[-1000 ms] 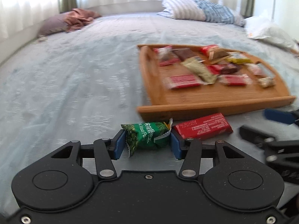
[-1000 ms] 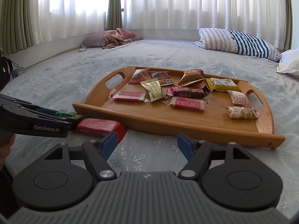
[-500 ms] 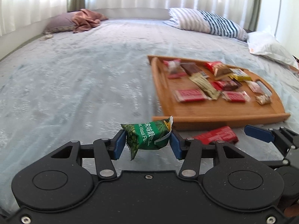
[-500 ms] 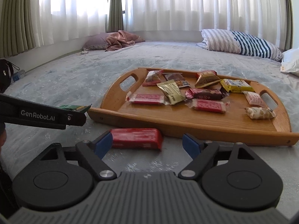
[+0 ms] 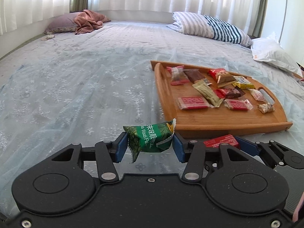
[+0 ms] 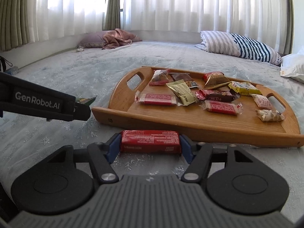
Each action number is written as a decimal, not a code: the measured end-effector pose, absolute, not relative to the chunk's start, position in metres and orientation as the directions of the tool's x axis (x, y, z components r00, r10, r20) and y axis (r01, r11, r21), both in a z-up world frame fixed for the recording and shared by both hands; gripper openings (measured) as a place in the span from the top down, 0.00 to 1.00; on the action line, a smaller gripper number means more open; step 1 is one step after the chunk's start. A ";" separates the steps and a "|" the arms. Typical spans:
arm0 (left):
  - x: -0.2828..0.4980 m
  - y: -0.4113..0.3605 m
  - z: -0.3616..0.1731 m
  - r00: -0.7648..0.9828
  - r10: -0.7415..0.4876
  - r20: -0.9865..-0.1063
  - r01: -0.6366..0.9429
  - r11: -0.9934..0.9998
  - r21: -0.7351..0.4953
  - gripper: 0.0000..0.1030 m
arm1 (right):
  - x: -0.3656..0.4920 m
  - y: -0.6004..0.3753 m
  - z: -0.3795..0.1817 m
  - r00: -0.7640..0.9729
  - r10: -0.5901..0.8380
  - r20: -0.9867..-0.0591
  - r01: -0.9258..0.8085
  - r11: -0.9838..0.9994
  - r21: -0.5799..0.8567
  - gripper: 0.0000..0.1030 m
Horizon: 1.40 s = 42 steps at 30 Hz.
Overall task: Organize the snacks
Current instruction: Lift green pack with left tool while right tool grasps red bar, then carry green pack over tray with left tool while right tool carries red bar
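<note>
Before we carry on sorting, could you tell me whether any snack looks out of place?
Yes: the red rectangular snack bar lies on the bedspread just outside the wooden tray, with the right gripper closing around it. The left gripper holds a green wasabi snack packet, also outside the tray.

You are working over a bed [image 6: 91, 72] with a pale blue patterned cover. A wooden tray [image 6: 190, 122] lies on it, and just before the tray's near edge a red bar [image 6: 150, 141] rests on the cover. At the far side lie a striped pillow [image 6: 237, 44], a purple pillow [image 6: 91, 40] under a pink cloth [image 6: 119, 38], and a white bag [image 5: 273, 55].
</note>
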State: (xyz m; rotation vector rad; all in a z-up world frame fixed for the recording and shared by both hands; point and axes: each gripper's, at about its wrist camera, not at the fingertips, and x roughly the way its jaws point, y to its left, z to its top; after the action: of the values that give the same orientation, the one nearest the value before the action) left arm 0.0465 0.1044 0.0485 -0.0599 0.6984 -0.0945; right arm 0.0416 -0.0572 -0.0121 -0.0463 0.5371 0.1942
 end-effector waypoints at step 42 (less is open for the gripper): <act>0.122 0.008 0.041 0.706 -0.216 -0.675 0.187 0.975 -0.117 0.53 | 0.073 -0.193 0.011 0.889 -0.037 -0.456 0.075 0.995 0.064 0.31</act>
State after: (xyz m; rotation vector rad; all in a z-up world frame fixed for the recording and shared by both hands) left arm 0.1219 0.0075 0.0407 -0.0409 0.7551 -0.2238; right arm 0.0728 -0.1928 0.0111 0.0810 0.4719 -0.0580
